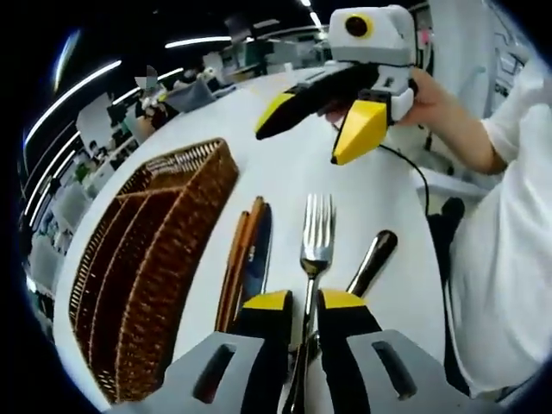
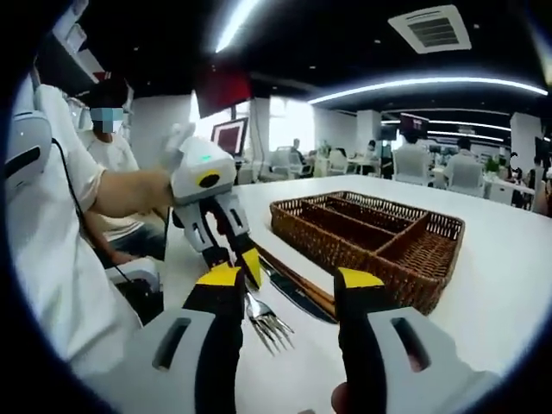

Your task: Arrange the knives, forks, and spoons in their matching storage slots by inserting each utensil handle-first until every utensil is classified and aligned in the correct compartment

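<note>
A silver fork (image 1: pixel 316 235) lies on the white table (image 1: pixel 293 164), tines pointing away from me. Its handle runs between the jaws of my left gripper (image 1: pixel 305 302), which is shut on it. Left of the fork lie a dark-bladed knife (image 1: pixel 258 259) and wooden chopsticks (image 1: pixel 236 263). To the fork's right a shiny spoon (image 1: pixel 373 259) lies at an angle. The brown wicker tray (image 1: pixel 155 250) with long compartments sits further left. My right gripper (image 1: pixel 315 125) hovers open above the table's far side. In the right gripper view my right gripper (image 2: pixel 291 280) is open over the fork (image 2: pixel 267 326), with the left gripper (image 2: pixel 246 259) at the fork's handle.
The wicker tray (image 2: pixel 371 233) holds nothing in the compartments that show. A person in a white shirt (image 1: pixel 504 250) stands at the table's edge. Office desks, chairs and seated people fill the background. Bare table surface (image 2: pixel 509 285) lies beyond the tray.
</note>
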The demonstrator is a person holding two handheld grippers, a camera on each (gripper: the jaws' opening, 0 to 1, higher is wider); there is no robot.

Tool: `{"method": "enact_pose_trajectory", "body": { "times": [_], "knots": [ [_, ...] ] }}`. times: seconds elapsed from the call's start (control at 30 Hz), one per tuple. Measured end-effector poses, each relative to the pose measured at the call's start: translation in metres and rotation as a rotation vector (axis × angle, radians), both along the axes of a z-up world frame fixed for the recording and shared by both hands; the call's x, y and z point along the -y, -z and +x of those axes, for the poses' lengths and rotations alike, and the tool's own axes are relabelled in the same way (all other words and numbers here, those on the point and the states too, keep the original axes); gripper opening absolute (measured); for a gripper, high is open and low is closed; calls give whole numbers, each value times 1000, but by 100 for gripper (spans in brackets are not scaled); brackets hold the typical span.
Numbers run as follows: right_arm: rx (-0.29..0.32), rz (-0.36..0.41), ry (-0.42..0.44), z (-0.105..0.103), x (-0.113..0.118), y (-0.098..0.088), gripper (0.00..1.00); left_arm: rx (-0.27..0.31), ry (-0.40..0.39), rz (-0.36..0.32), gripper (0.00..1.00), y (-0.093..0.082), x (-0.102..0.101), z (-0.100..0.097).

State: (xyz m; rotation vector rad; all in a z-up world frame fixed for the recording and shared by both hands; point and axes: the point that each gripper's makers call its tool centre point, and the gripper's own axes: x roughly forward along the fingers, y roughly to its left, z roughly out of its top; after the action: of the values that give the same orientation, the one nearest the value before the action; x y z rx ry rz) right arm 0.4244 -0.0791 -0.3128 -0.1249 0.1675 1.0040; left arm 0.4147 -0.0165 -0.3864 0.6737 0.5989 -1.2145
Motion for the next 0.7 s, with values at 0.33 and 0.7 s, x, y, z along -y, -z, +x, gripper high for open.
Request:
{"method": "enact_pose_trajectory", "body": {
  "times": [0.33,0.7],
  "knots": [
    [-14,4,7,1,4,7,43,-19,38,34,3,3,2,-1],
    [-26,5,6,0,4,12,43,-17,53,47,2,3,-2,4]
  ]
}}
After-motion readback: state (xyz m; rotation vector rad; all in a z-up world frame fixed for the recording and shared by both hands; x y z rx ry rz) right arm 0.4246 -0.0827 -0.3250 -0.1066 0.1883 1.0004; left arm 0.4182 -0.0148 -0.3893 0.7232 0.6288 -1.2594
